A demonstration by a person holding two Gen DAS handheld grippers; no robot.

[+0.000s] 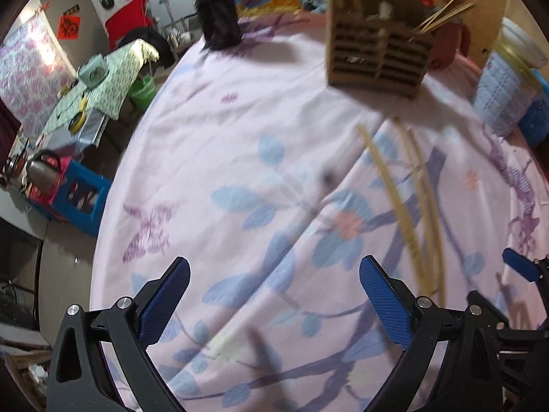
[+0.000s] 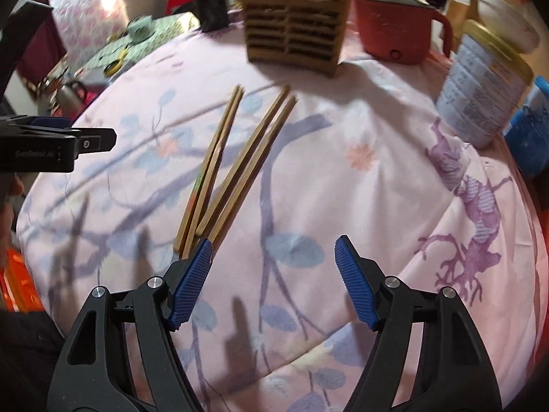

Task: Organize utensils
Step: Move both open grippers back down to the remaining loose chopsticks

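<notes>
left gripper point(image 1: 274, 304) spread, nothing btwn pads, hovering over floral cloth on counter point(image 1: 240, 130). right gripper point(image 2: 272, 281) also spread, empty; its left pad sits just beside near ends of chopsticks point(image 2: 233, 168), no pinch. four loose chopsticks lie flat in two pairs, far ends twd slotted wooden utensil holder point(image 2: 295, 31) at rear. holder stands upright w/ some sticks already inside. judged: pre-grasp approach.

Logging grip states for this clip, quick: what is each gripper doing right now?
Left gripper: open, nothing between its jaws.
Right gripper: open, holding nothing; the chopsticks lie on the tablecloth just beyond its left finger.
</notes>
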